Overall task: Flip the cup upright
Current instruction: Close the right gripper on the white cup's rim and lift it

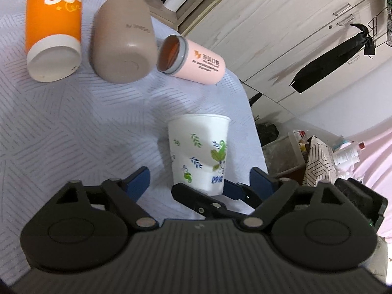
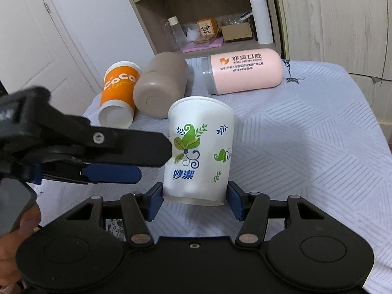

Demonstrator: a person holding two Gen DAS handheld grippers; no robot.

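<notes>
A white paper cup with green and blue leaf print [image 2: 199, 152] stands upright, mouth up, held by its base between the blue pads of my right gripper [image 2: 194, 197], which is shut on it. The same cup shows in the left wrist view [image 1: 199, 154]. My left gripper [image 1: 198, 183] is open, its blue pads wide apart on either side of the cup's base. In the right wrist view the left gripper's fingers [image 2: 137, 152] reach in from the left and touch the cup's side. The cup wall looks slightly dented.
An orange paper cup [image 1: 55, 28], a brown tumbler [image 1: 123, 40] and a pink tumbler [image 1: 193, 61] lie on their sides at the back of the table [image 2: 318, 152] with a pale patterned cloth. A shelf [image 2: 208, 12] stands behind it. The table's right edge drops to floor clutter [image 1: 318, 156].
</notes>
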